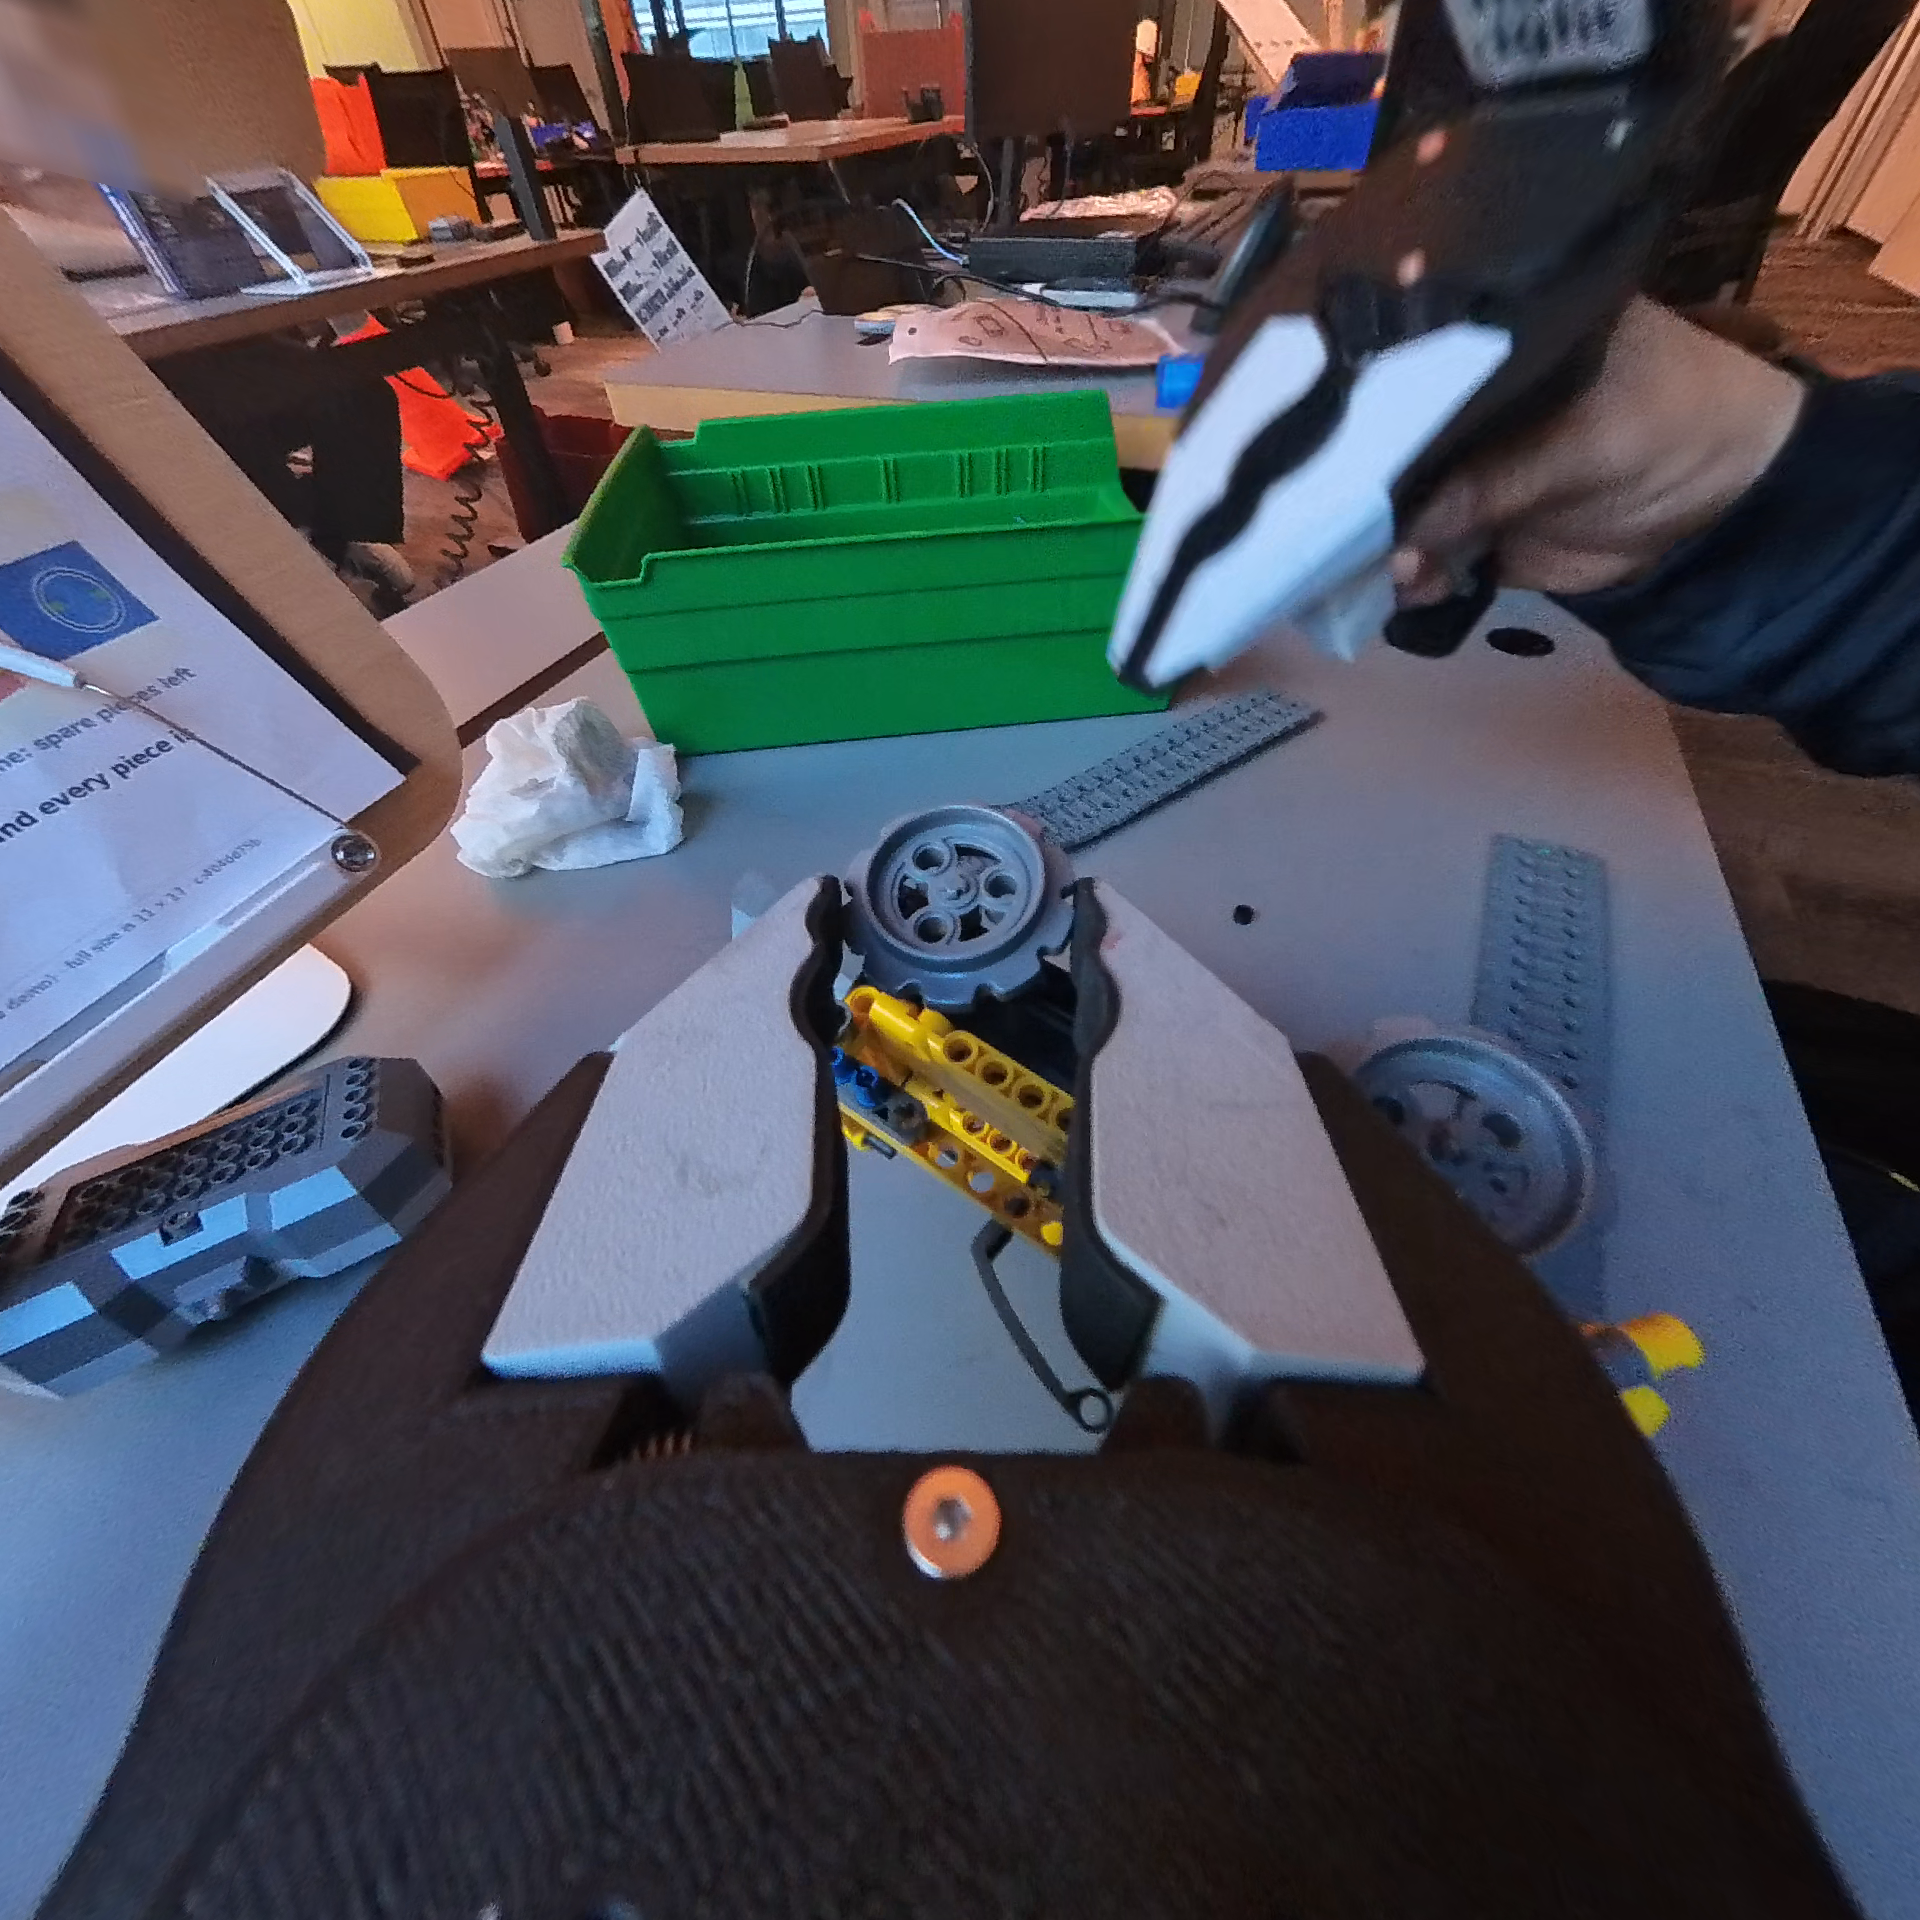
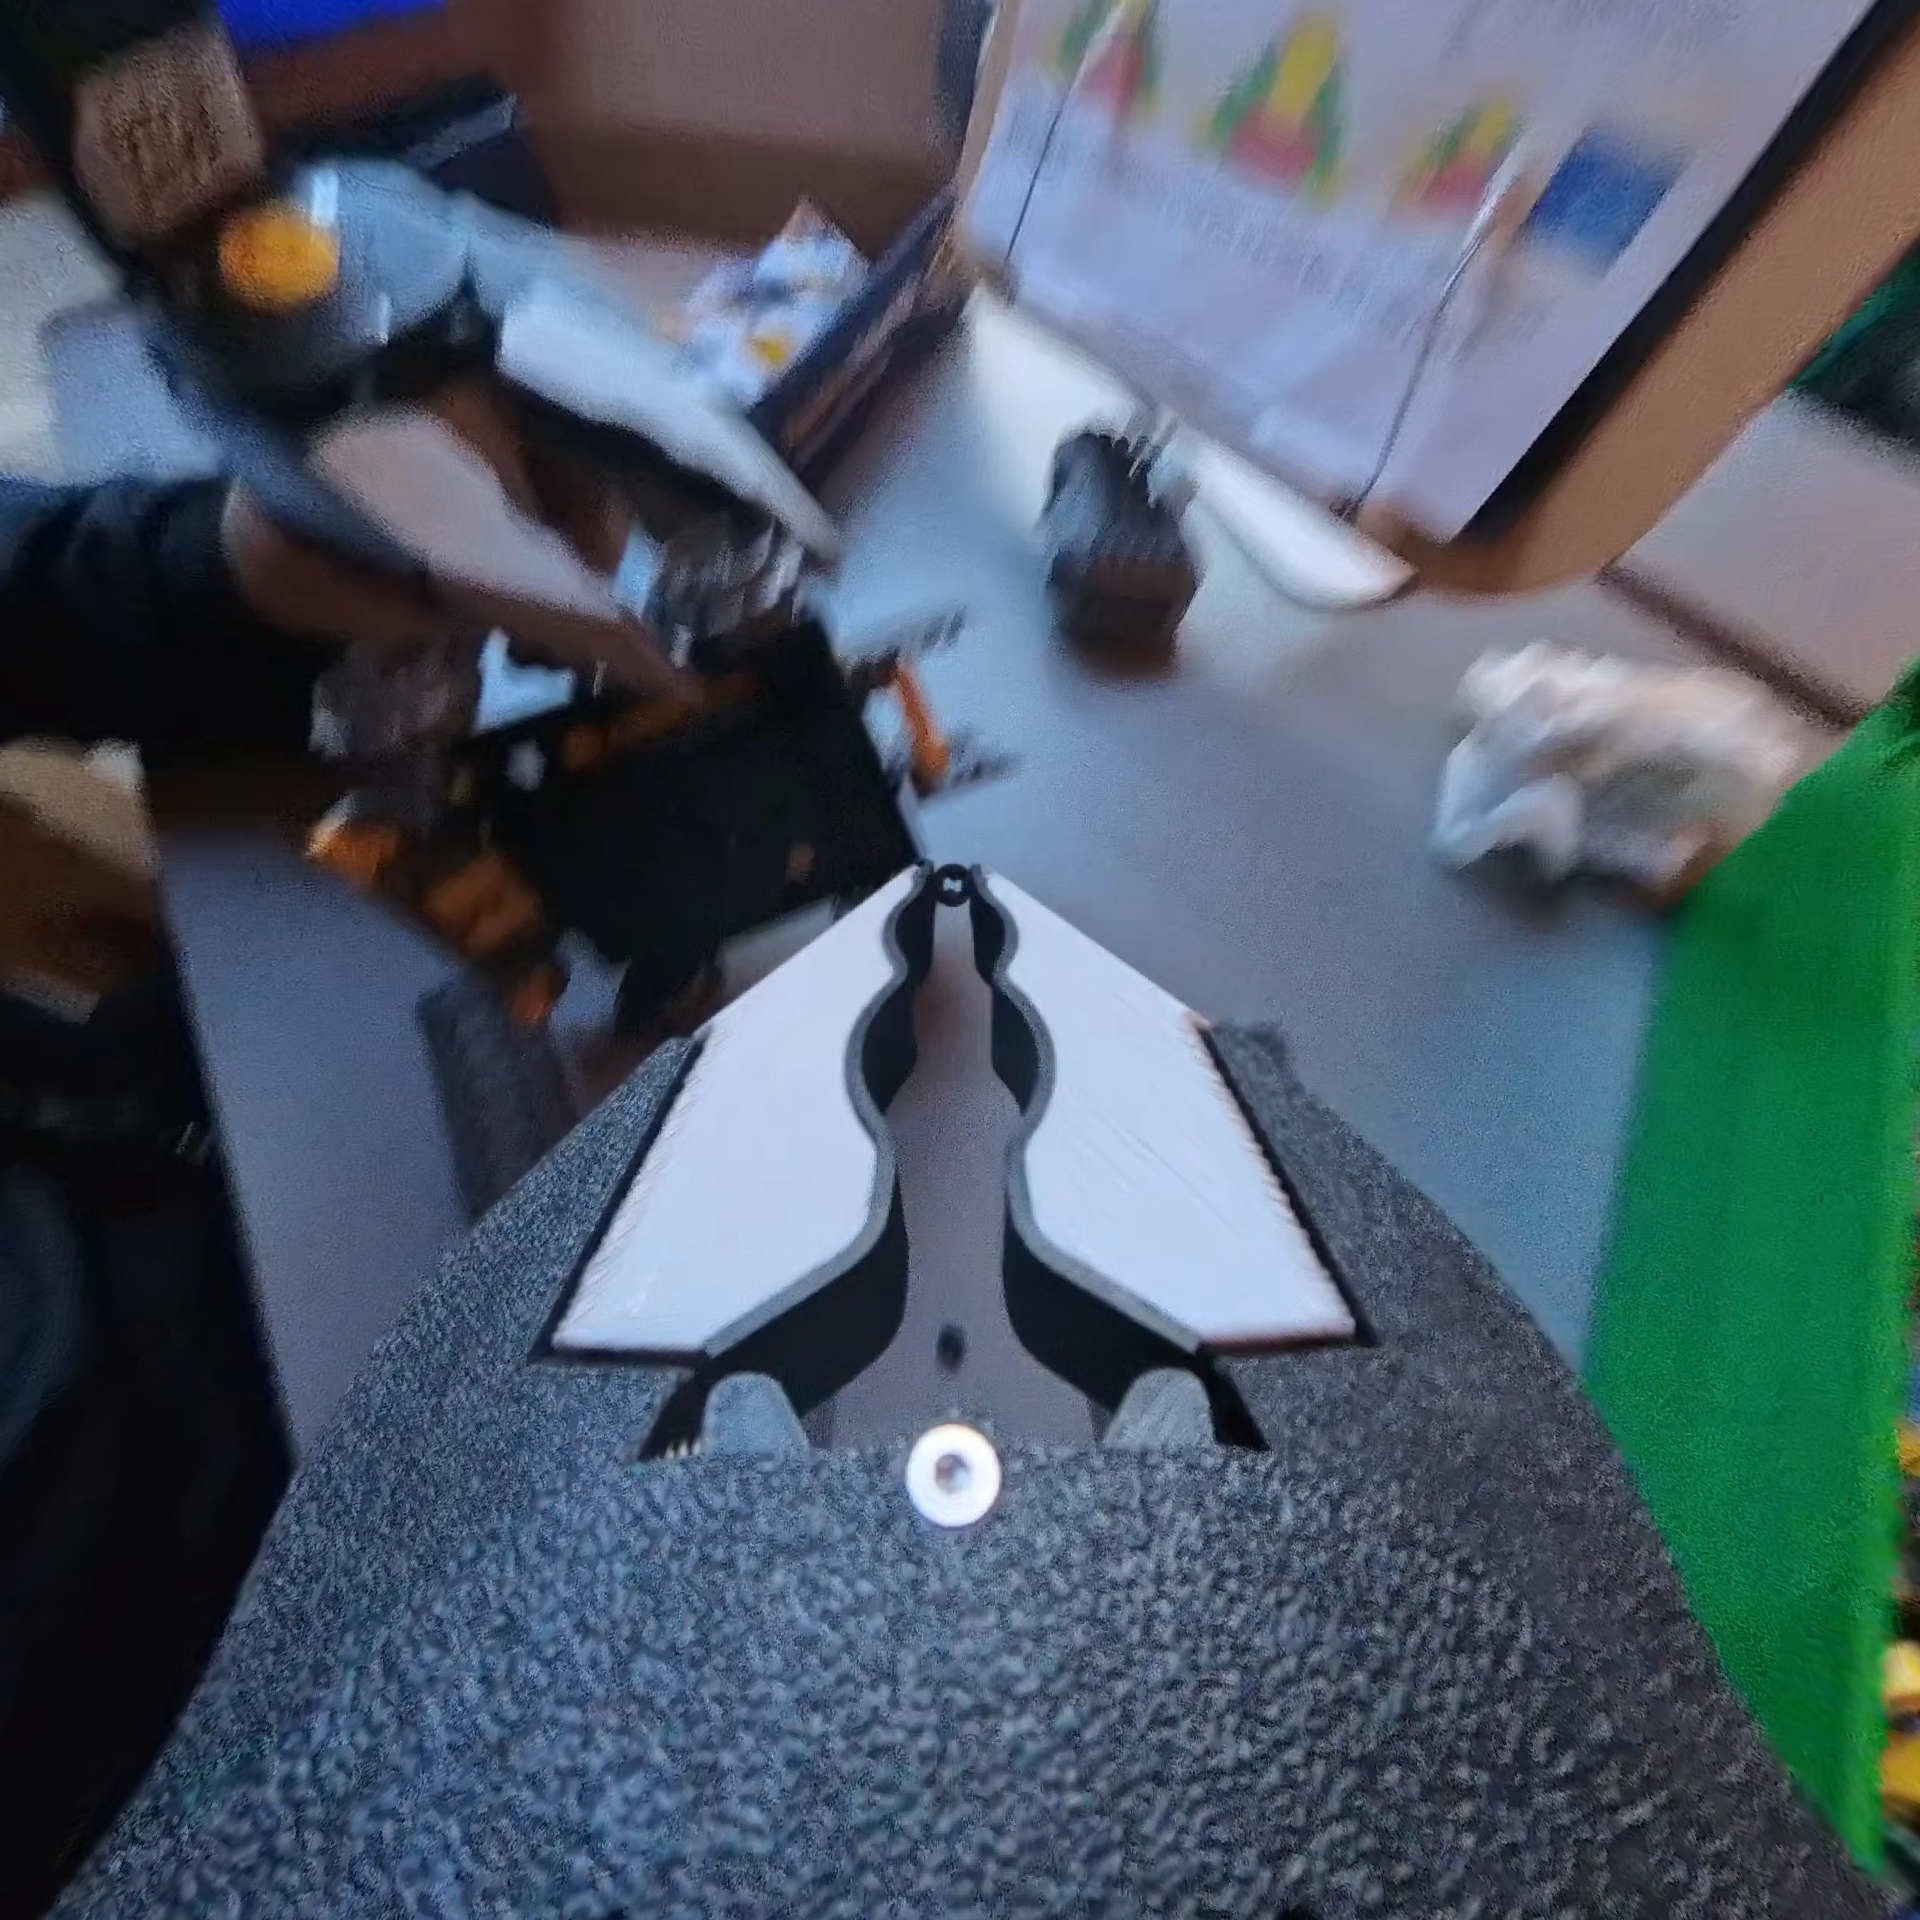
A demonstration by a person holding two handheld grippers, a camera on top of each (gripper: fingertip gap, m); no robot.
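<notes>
Left gripper [image 1: 951,914]: fingers closed on a grey toothed wheel [image 1: 956,904], pinched at their tips.
Wheel's build: the wheel sits at the far end of a yellow beam assembly [image 1: 961,1112] lying between the fingers, over the grey table [image 1: 1351,914].
Left wrist view, left: a grey studded block [image 1: 208,1195] near; a crumpled white tissue [image 1: 571,790] farther.
Left wrist view, far: a green bin [image 1: 873,582], open top.
Left wrist view, right: a second grey wheel [image 1: 1475,1138] on a grey holed strip [image 1: 1543,956]; another strip [image 1: 1164,764] by the bin.
Right gripper [image 2: 948,883]: tips pinching a small black ring [image 2: 948,883]; in the left wrist view it hangs at far right [image 1: 1132,665], above the table by the bin.
Right wrist view: heavily blurred; green bin [image 2: 1766,1143] at right, tissue [image 2: 1590,769] beside it.
</notes>
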